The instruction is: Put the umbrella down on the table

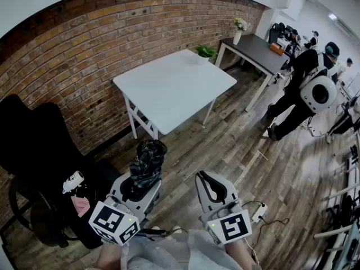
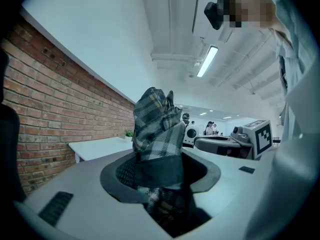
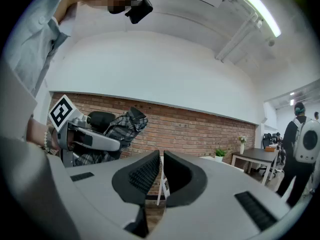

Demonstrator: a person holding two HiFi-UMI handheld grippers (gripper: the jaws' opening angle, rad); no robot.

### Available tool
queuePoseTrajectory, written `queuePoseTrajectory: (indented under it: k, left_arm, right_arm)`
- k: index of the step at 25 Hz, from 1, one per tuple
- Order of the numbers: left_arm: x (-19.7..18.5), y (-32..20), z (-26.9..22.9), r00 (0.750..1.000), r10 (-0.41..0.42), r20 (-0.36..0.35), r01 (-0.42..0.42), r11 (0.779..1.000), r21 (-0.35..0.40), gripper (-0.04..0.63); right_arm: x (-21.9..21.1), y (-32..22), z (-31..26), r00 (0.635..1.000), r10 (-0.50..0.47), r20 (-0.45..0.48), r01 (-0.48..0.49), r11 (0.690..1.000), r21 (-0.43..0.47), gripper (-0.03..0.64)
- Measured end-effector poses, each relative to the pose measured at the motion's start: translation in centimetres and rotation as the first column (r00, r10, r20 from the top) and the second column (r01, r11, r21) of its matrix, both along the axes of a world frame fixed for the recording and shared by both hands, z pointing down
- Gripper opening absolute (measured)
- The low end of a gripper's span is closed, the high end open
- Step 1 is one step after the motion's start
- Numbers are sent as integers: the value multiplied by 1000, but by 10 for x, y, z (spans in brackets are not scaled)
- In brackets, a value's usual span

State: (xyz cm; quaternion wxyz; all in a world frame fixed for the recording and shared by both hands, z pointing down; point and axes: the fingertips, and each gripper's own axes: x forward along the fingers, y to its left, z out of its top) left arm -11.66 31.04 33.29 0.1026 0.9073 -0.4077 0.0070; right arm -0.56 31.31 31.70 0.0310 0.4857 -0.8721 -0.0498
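Observation:
A folded dark plaid umbrella (image 1: 147, 161) stands up out of my left gripper (image 1: 139, 184), whose jaws are shut on its lower part. In the left gripper view the umbrella (image 2: 157, 129) fills the space between the black pads (image 2: 120, 176). My right gripper (image 1: 211, 188) is beside it on the right, shut, with nothing between its ribbed pads (image 3: 142, 173). From the right gripper view the umbrella (image 3: 122, 126) sticks out of the left gripper (image 3: 90, 140) at the left. The white table (image 1: 174, 86) stands ahead by the brick wall, some way beyond both grippers.
A black office chair (image 1: 34, 145) is close on the left. A small plant (image 1: 206, 51) sits at the white table's far corner. A dark table (image 1: 256, 49) and a person with a backpack (image 1: 306, 89) are at the back right. A power strip (image 1: 259, 211) lies on the wooden floor.

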Motion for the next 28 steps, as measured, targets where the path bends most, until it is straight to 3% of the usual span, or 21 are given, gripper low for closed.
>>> queuePoseTrajectory:
  k: [10,18,28]
  left_arm:
    - [1,-10,8,1000,-5,8,5,1000,-3,216]
    - [12,-16,6,1000,-21,10,21,1000,-8,216]
    - [41,-12,3,998,-59,10,59,998,-5,216]
  right_arm:
    - [3,-6,12,999,-3,-40,2,999,-40,57]
    - [12,-16,7,1000,-19,-3,19,1000,-5,57]
    - [45,-15,16,998,-56,0,56,996,-63,57]
